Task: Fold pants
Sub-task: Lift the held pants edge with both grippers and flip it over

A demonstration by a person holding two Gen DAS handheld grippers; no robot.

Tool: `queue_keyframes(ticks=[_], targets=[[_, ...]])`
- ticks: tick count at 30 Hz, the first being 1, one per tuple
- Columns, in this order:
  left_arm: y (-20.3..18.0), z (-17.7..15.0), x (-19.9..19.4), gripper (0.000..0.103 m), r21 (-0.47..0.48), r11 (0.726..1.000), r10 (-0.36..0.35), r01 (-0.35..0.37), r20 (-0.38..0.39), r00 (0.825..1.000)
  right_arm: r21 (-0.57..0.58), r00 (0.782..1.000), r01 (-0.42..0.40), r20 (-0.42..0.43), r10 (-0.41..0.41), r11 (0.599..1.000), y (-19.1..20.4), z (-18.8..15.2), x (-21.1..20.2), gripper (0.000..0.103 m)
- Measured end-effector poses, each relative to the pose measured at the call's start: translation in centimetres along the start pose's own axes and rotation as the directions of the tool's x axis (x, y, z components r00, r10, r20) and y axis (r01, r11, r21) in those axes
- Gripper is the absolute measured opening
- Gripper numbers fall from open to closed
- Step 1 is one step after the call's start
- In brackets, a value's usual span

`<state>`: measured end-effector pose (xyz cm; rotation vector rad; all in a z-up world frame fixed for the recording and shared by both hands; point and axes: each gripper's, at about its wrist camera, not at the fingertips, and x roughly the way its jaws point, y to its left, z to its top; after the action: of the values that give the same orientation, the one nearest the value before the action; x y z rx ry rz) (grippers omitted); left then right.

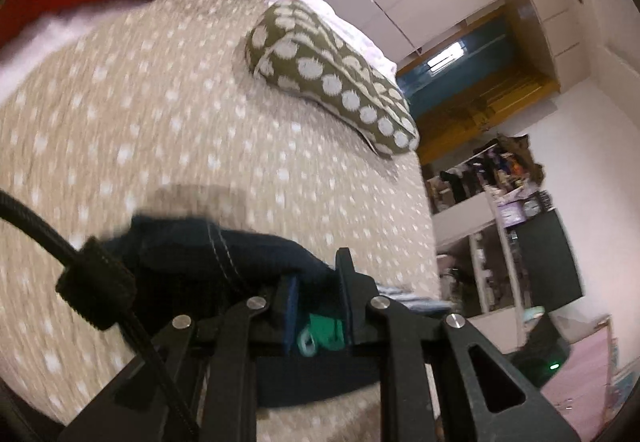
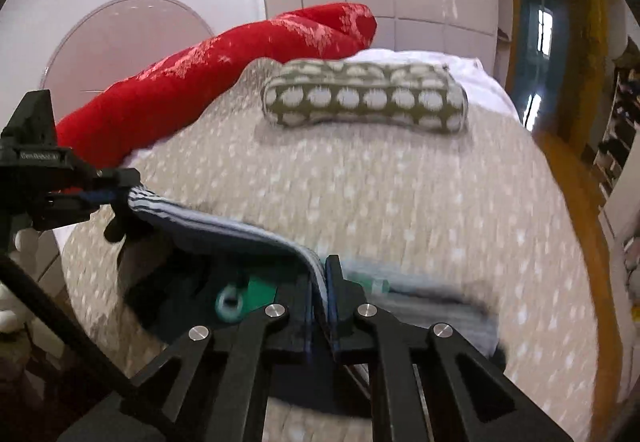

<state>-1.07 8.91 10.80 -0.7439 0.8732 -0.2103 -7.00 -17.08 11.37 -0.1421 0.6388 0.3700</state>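
- The left gripper (image 1: 316, 282) sits at the bottom centre of the left wrist view, its jaws narrow and clamped on a dark navy fold of the pants (image 1: 224, 254), which bunches to the left of the fingers.
- The right gripper (image 2: 320, 294) sits at the bottom centre of the right wrist view — jaws almost together, pinching a striped blue-and-white edge of the same garment.
- In the right wrist view the pants (image 2: 224, 230) stretch as a taut band from the right gripper up to the left gripper at the middle left of the frame, lifted above the bed.
- More of the cloth lies blurred on the bedspread (image 2: 400, 193) just right of the right gripper.
- A spotted olive cushion (image 2: 364, 97) lies on the bed near the upper centre, well apart from the pants.
- A red pillow (image 2: 224, 73) lies at the upper left, behind the cushion.
- A black cable (image 1: 36, 226) crosses the lower left of the left wrist view.
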Motion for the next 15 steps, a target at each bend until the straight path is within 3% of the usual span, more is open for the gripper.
queue_keyframes(ticks=[9, 13, 15], targets=[[1.5, 7.9, 7.1, 0.017, 0.016, 0.984, 0.176, -0.176, -0.03, 0.984, 0.049, 0.988, 0.035, -0.149, -0.027, 0.998, -3.3, 6.2, 10.3, 0.009], [3.2, 8.8, 8.9, 0.017, -0.022, 0.98, 0.196, -0.197, -0.057, 0.979, 0.042, 0.977, 0.156, -0.151, -0.148, 0.987, -5.2, 7.3, 12.6, 0.051], [3.7, 8.8, 8.8, 0.017, -0.042, 0.986, 0.16, -0.163, -0.065, 0.985, 0.062, 0.977, 0.177, -0.128, -0.168, 0.982, -6.4, 8.1, 12.0, 0.053]])
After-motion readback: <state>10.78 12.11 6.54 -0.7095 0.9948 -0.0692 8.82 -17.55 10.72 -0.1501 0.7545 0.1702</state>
